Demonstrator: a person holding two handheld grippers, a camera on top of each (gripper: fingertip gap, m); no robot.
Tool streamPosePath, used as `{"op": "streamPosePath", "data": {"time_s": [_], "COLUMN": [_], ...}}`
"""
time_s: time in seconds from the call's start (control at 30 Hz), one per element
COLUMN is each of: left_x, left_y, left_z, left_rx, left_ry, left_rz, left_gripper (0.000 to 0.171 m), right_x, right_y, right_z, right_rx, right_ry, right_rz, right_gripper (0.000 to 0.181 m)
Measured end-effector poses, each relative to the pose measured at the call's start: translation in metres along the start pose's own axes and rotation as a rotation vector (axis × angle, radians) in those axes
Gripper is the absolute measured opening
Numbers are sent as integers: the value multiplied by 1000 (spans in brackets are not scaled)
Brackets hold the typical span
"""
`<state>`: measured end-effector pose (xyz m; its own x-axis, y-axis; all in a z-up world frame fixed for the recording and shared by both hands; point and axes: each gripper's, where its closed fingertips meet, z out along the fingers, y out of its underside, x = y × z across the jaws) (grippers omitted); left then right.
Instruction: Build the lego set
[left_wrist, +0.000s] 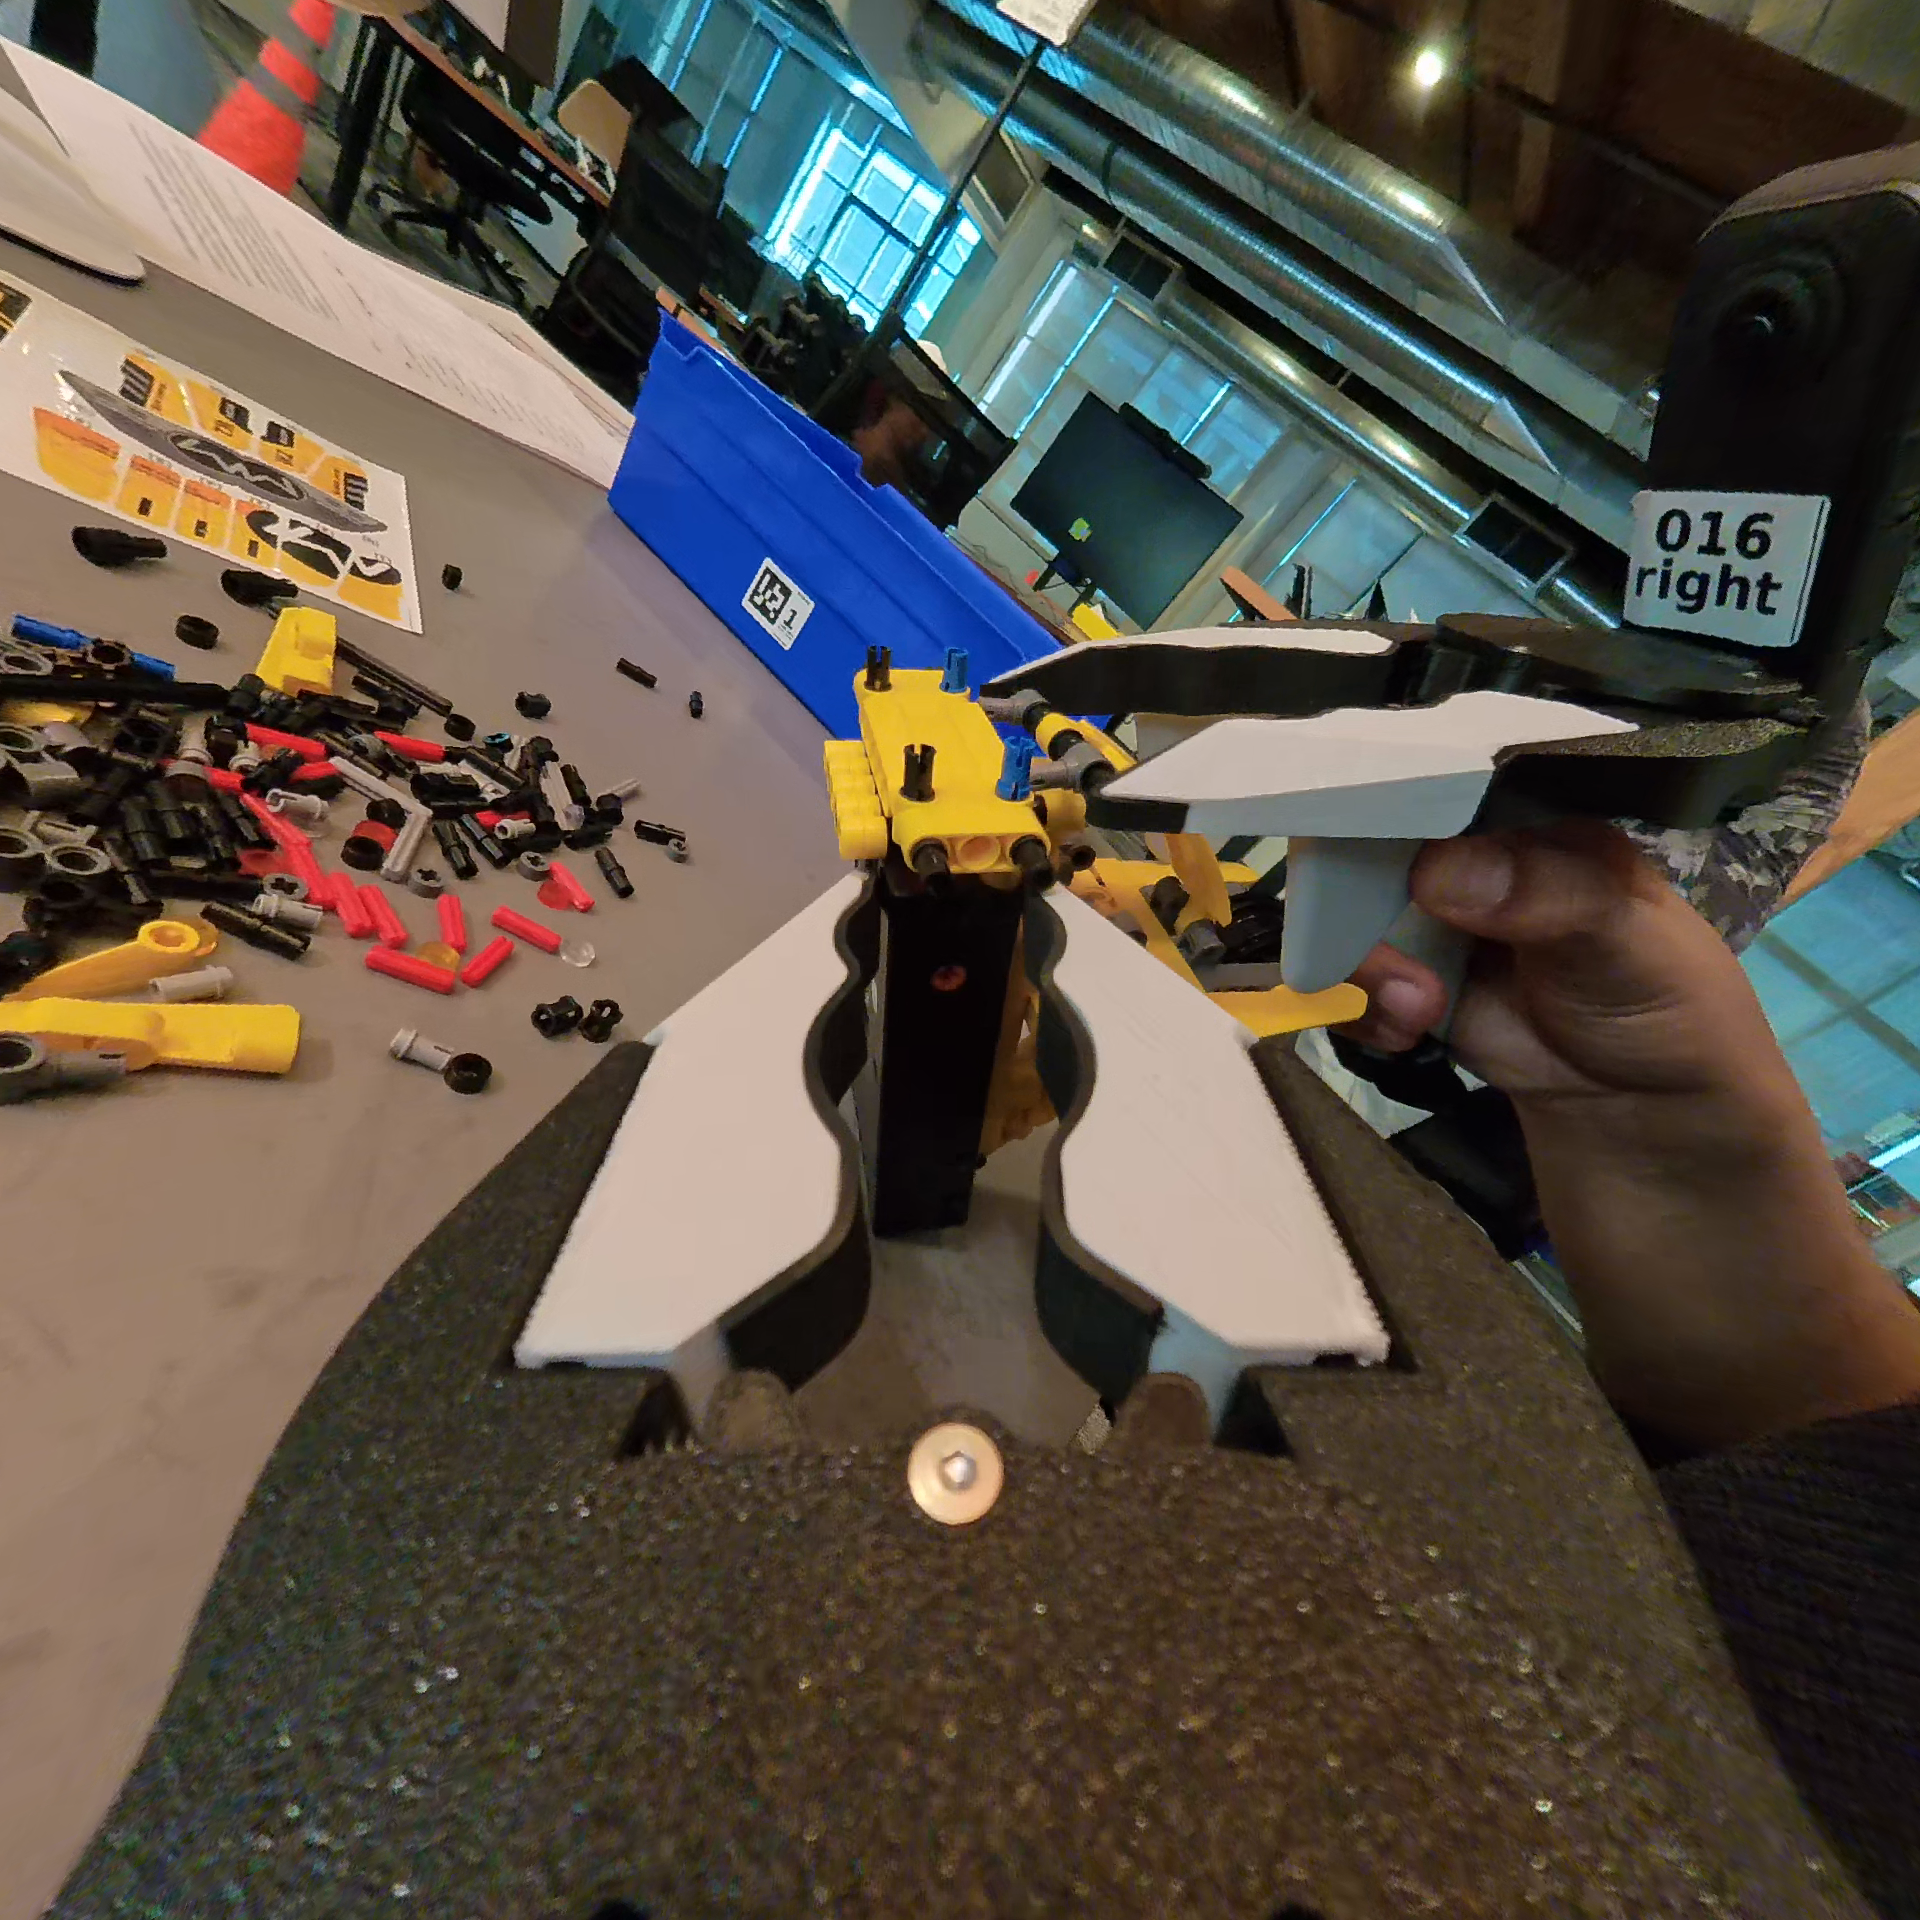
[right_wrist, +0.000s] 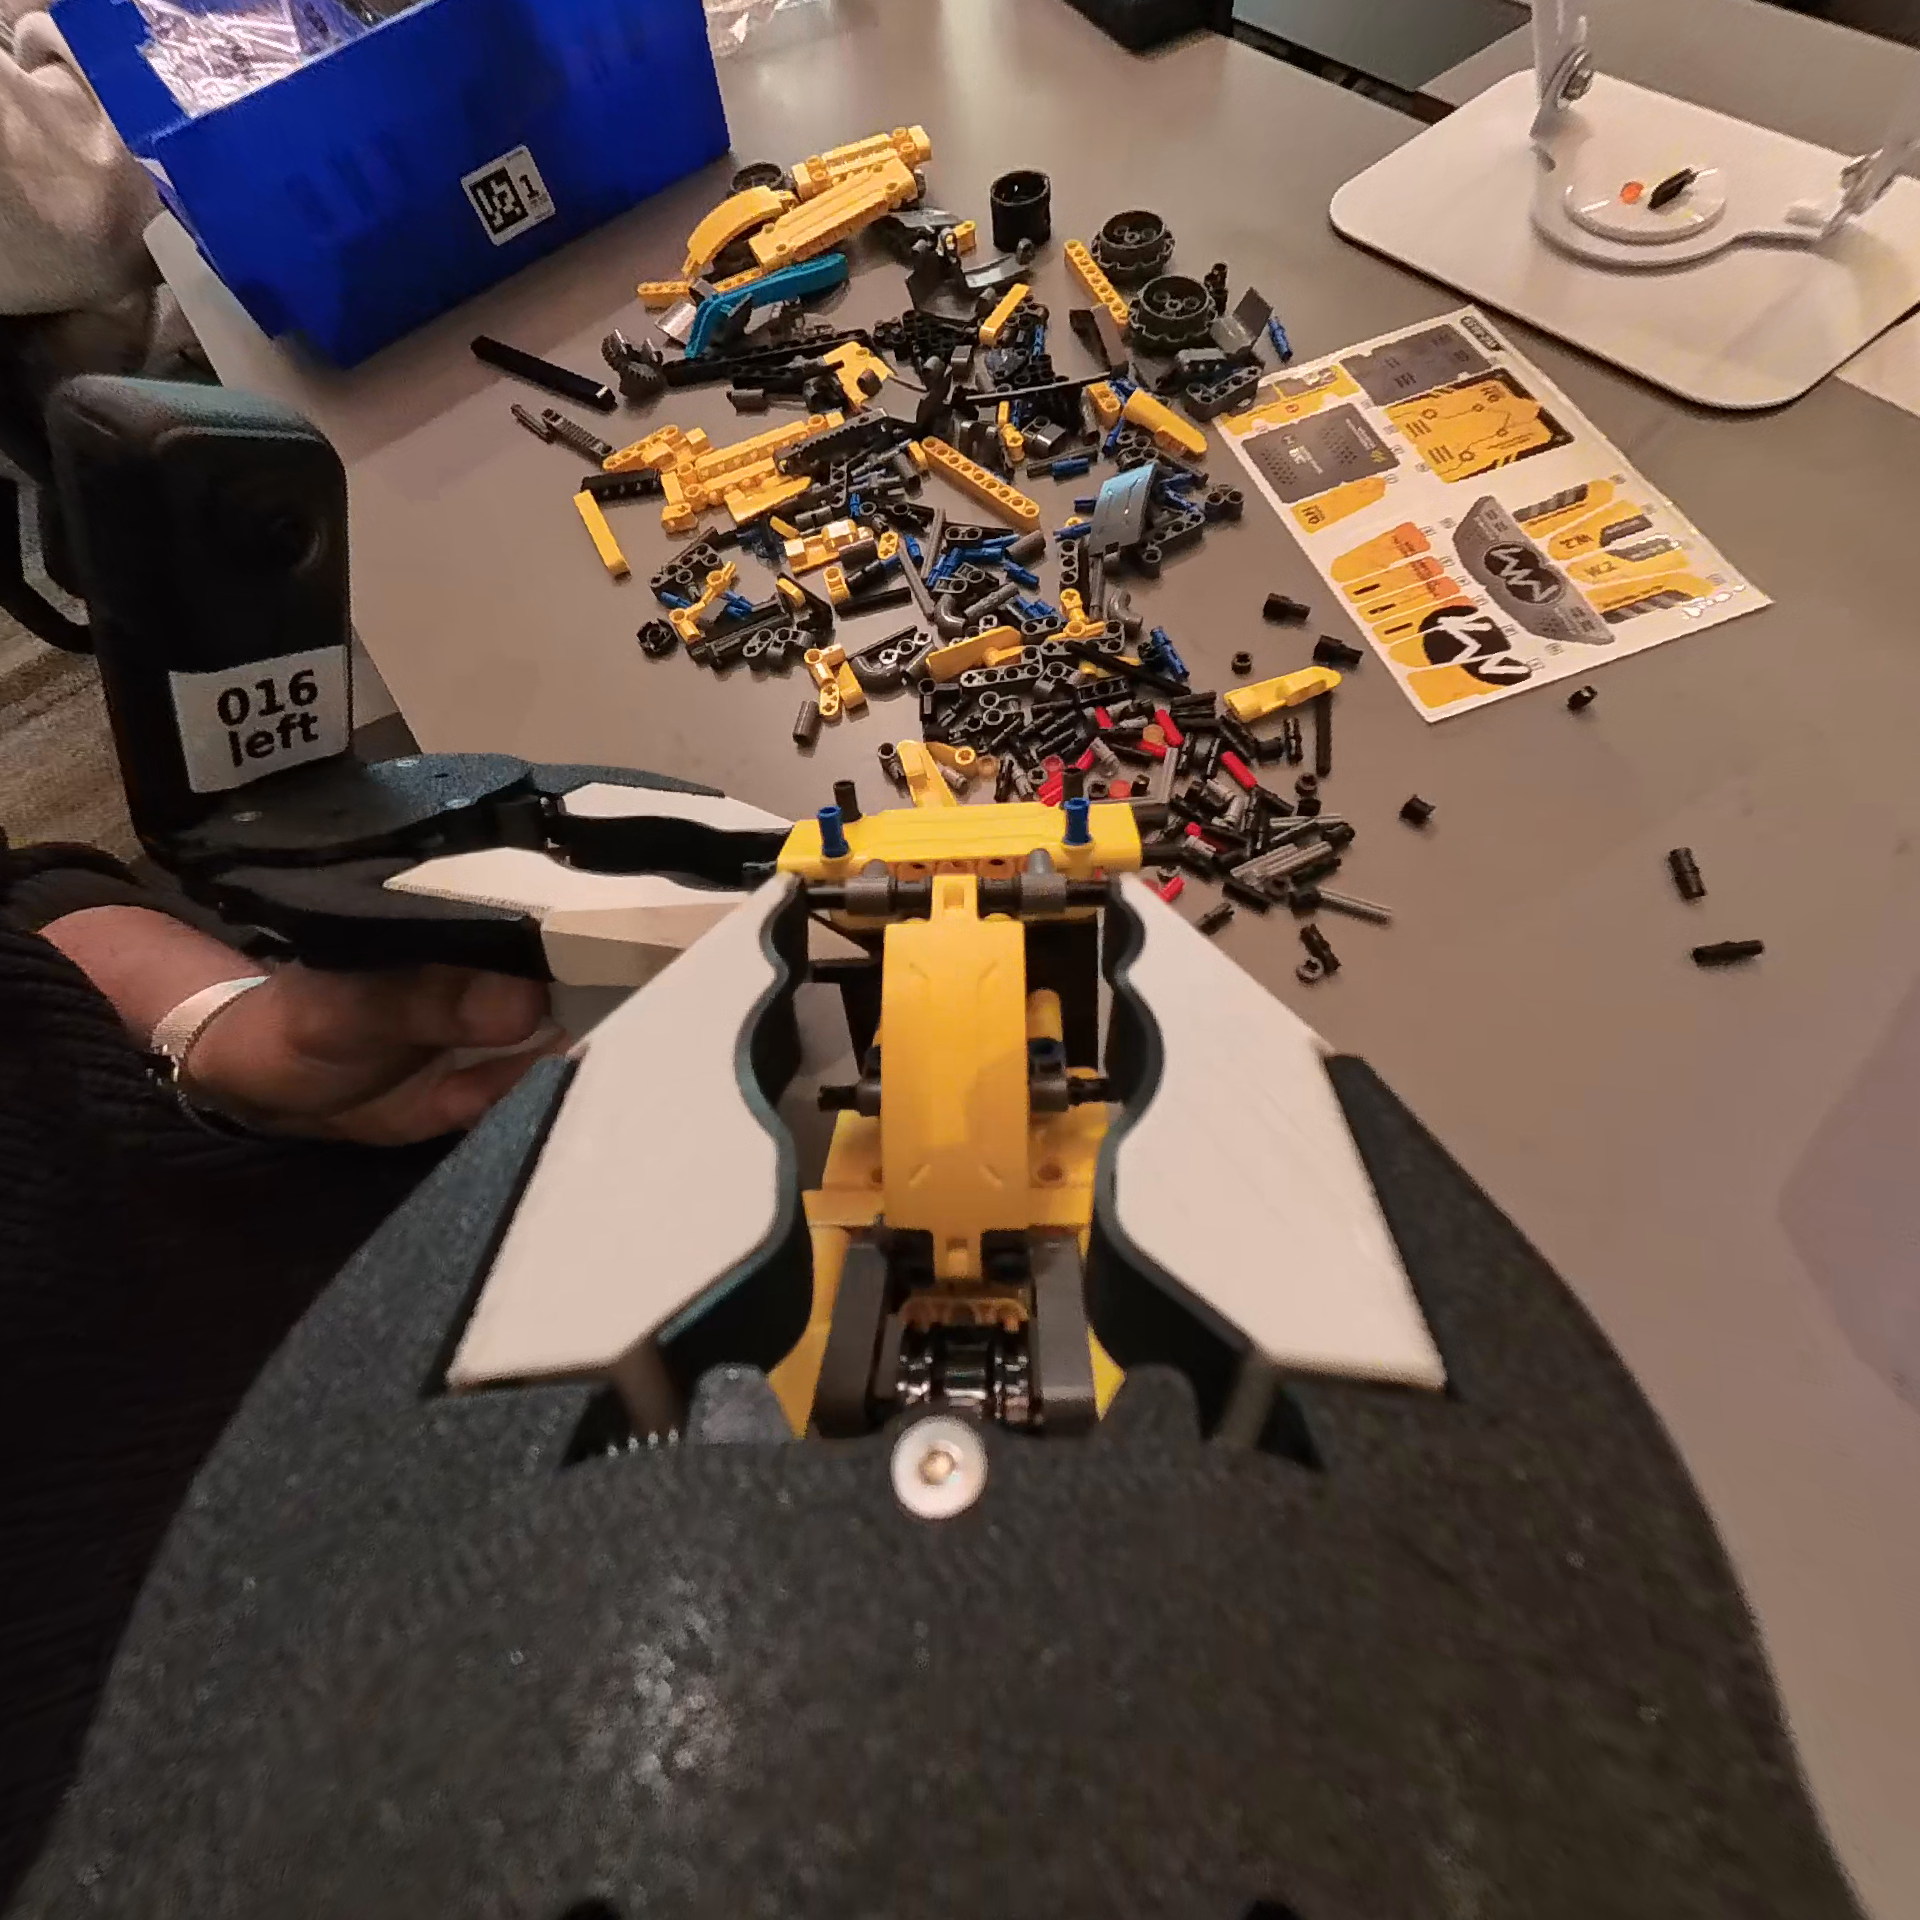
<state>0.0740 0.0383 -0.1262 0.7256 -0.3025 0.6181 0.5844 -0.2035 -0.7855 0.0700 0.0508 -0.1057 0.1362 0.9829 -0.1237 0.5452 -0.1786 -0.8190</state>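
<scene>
A yellow model (right_wrist: 966, 1091), partly built, is hanging above the grey table (right_wrist: 1558, 1039), gripped from two sides. The left gripper (left_wrist: 951, 883) is clamping narrowly on its black panel (left_wrist: 935, 1039); the right gripper (right_wrist: 951, 894) is holding its yellow body with jaws set wider. Loose parts (right_wrist: 987, 582) are lying beyond, a sticker sheet (right_wrist: 1475, 520) beside them and a blue bin (right_wrist: 364, 208) behind.
</scene>
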Motion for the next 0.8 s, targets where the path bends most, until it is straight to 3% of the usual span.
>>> {"op": "streamPosePath", "data": {"time_s": [0.37,0.8], "left_x": [3,9], "left_y": [1,2], "left_z": [0,-1], "left_rx": [6,26], "left_ry": [-11,-24], "left_rz": [55,150], "left_gripper": [26,26], "right_x": [-1,-3], "right_y": [5,7], "right_z": [-2,-8], "right_rx": [-105,-47], "right_ry": [4,11], "right_rz": [-35,-17], "right_gripper": [56,56]}}
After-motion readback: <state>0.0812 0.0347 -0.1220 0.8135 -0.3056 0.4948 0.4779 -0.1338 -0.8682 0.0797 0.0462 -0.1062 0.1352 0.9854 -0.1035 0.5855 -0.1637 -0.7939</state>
